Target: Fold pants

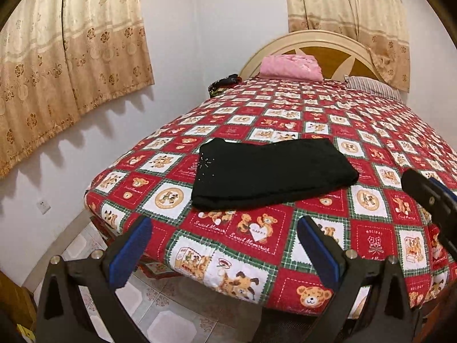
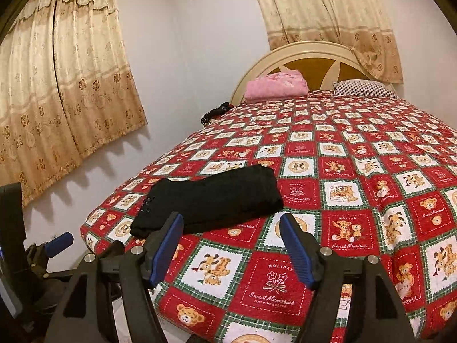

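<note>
Both hand-held gripper bases cropped, folded black pants (image 1: 271,171) featureless, headboard (image 1: 314,43) half-hidden

We're in a home bedroom, no doubt about it. A wide bed (image 2: 357,171) fills the room, dressed in a red patchwork bedspread (image 1: 257,240) printed with teddy bears. At its head, a curved cream headboard (image 2: 308,54) with wood panels, a folded pink blanket (image 2: 275,85) and a striped pillow (image 2: 362,87). Beige floral curtains (image 1: 71,54) hang on white walls, there's a wall socket (image 1: 43,205) low down, and patterned floor tiles (image 1: 160,314) below.
</note>
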A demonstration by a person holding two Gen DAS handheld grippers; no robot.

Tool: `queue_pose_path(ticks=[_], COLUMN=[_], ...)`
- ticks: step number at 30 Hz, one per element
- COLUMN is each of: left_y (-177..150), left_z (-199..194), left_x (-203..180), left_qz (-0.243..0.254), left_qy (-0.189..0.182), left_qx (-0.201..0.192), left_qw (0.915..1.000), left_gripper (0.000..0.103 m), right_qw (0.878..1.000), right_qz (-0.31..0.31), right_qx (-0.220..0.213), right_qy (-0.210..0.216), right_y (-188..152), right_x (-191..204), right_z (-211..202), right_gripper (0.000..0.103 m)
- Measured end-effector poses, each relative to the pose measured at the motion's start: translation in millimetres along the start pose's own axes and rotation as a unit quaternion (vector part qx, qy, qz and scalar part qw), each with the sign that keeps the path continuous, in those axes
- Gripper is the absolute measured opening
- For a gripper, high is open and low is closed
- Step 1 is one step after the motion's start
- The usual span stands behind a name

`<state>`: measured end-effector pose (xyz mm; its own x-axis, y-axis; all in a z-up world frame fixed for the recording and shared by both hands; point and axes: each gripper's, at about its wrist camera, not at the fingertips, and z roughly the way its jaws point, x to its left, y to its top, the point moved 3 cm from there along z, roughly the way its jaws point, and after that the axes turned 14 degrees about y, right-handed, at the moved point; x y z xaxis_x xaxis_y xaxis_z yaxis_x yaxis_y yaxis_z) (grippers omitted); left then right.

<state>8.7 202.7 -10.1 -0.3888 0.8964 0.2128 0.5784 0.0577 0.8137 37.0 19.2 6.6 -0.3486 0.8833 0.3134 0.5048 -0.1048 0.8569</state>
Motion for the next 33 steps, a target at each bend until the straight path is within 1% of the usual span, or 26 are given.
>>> queue_pose_path(ticks=[2,5,7,17,33], left_y=[1.1,0.2,-1.9,-6.0,-7.0], left_z=[-0.5,-4.1,-5.8,-2.0,-4.7], left_x=[-0.6,-0.6,-0.6,-2.9,-3.8], left_qz=[0.001,-0.003,-0.004,0.002,0.004], left_qy=[-0.005,0.005,0.005,0.008,0.008], left_qx=[0.002,-0.004,-0.002,0.007,0.009], left_qw=[1.0000,1.0000,1.0000,0.9999,0.9999], left_gripper=[0.103,0.103,0.103,0.103,0.103], right_qw=[1.000,1.000,1.000,1.000,1.000], right_qz=[-0.006,-0.023,-0.028,0.002,-0.005], right_qx=[-0.001,-0.004,-0.005,0.008,0.008], right_qy=[0.003,0.003,0.005,0.003,0.005], right_y=[-0.8,-1.4,-2.0,-6.1,-7.2], right_x=[4.5,12.5,14.0,0.3,3.3], right_z=[-1.6,-3.7,-4.3,2.9,0.7], right_gripper=[0.071,0.071,0.071,0.071,0.071])
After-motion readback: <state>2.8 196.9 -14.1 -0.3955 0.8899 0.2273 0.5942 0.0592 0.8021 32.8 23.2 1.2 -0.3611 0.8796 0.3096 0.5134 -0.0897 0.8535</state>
